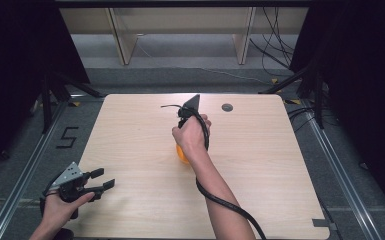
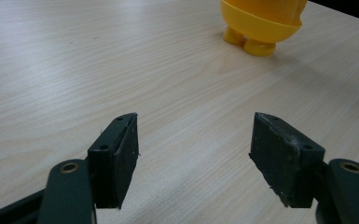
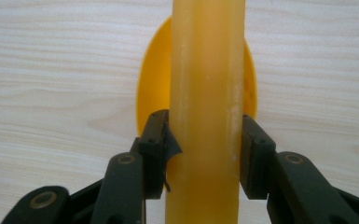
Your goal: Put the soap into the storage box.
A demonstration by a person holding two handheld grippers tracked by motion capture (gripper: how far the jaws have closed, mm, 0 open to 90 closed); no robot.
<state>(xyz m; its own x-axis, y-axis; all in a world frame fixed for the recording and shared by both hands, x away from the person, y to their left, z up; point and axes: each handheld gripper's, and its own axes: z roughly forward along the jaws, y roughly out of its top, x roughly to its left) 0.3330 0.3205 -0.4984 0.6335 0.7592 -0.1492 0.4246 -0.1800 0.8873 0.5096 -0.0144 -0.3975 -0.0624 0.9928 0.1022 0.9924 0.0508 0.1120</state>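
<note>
A yellow plastic thing (image 2: pixel 261 18) with a rounded body and two small feet stands on the wooden table (image 1: pixel 260 165), near its middle. From above it is a pale yellow upright column (image 3: pixel 207 70) over an orange-yellow round body (image 3: pixel 148 88). My right gripper (image 3: pixel 204 116) points down at it, and its two pads lie against the column's sides. In the high view the person's right hand covers most of the orange thing (image 1: pixel 181 155). My left gripper (image 1: pixel 105 179) rests at the table's front left corner, open and holding nothing, and points toward the yellow thing.
A small grey round insert (image 1: pixel 227 107) sits in the tabletop at the far right. The right gripper's black cable (image 1: pixel 225 202) trails along the forearm to the front edge. Dark stands and cables flank the table.
</note>
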